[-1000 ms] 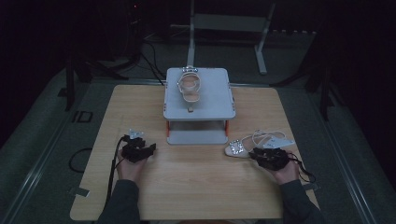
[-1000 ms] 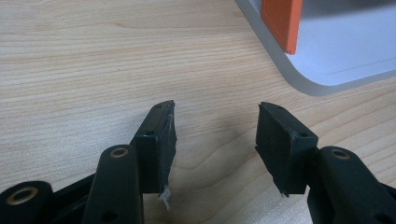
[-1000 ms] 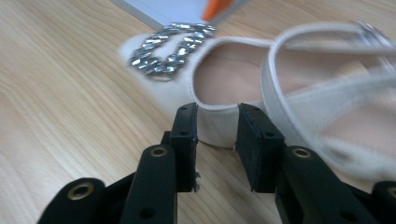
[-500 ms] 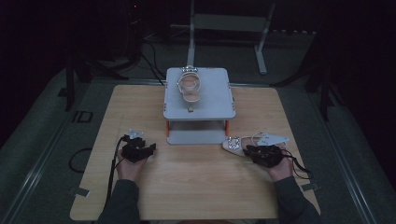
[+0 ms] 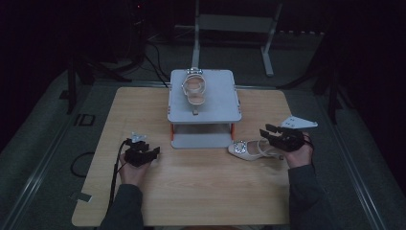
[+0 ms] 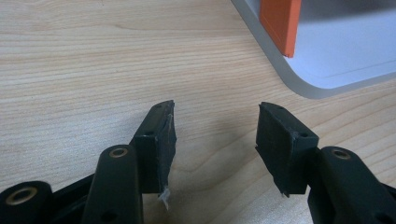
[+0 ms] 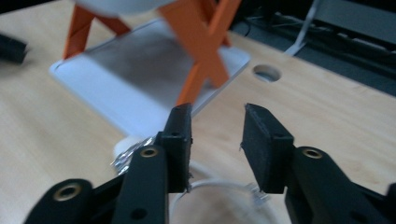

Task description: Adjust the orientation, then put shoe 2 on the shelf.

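Observation:
A white heeled sandal [image 5: 247, 149] with a silver toe ornament lies on the wooden table [image 5: 201, 187], right of the grey stand's lower plate. My right gripper [image 5: 266, 131] hovers just above its heel end. Its jaws have just been opening and stand open with nothing pressed between them. In the right gripper view the sandal's thin strap [image 7: 219, 185] and silver toe [image 7: 127, 155] lie below my right gripper [image 7: 217, 114]. A second sandal [image 5: 194, 88] rests on the stand's top shelf [image 5: 220, 103]. My left gripper [image 5: 143, 152] [image 6: 215, 112] rests open on the table, empty.
The grey two-tier stand has orange legs [image 7: 201, 56] and a lower plate [image 5: 198, 140] on the table. A round hole [image 7: 266, 73] is cut in the tabletop. Dark floor, cables and a metal frame [image 5: 234, 28] lie beyond the far edge.
My right gripper has opened and risen off the white sandal, which stays on the table. My left gripper has not moved.

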Available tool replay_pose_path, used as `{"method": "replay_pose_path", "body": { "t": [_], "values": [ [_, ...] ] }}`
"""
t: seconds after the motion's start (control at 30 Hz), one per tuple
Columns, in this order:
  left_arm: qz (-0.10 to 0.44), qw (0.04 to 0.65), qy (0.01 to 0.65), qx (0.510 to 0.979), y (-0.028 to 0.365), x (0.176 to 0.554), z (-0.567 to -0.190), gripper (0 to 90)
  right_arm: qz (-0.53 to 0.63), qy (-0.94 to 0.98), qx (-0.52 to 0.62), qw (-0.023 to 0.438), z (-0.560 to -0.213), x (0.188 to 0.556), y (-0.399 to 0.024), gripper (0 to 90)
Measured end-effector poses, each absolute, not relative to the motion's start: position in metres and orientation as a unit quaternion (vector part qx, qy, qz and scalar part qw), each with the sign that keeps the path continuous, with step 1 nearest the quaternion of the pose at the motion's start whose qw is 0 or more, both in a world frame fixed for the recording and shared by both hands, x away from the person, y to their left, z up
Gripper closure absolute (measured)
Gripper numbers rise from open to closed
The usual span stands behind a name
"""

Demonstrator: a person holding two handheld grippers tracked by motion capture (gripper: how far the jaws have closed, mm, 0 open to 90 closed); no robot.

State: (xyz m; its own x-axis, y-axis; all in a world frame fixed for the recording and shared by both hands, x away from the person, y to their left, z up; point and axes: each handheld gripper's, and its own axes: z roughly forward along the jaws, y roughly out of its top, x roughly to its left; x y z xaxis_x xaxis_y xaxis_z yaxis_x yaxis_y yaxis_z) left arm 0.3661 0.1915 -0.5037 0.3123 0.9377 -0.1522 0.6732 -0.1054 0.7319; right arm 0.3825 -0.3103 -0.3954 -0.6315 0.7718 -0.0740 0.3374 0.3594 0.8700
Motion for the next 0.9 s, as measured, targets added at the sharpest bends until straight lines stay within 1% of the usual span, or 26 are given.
{"method": "replay_pose_path", "body": {
  "t": [0.17,0.3,0.7,0.9],
  "values": [
    [0.177,0.371,0.559,0.721,0.192,0.366,-0.504,47.5,0.434,0.783,0.366,0.254,-0.39,0.401,-0.322,57.5],
    [0.179,0.371,0.558,0.72,0.192,0.366,-0.504,47.5,0.419,0.793,0.365,0.25,-0.394,0.409,-0.328,55.6],
    [0.178,0.373,0.558,0.719,0.192,0.366,-0.504,47.5,0.393,0.809,0.373,0.228,-0.421,0.408,-0.342,50.8],
    [0.179,0.373,0.558,0.719,0.191,0.366,-0.504,47.4,0.385,0.817,0.369,0.218,-0.428,0.407,-0.343,48.5]
  ]
}}
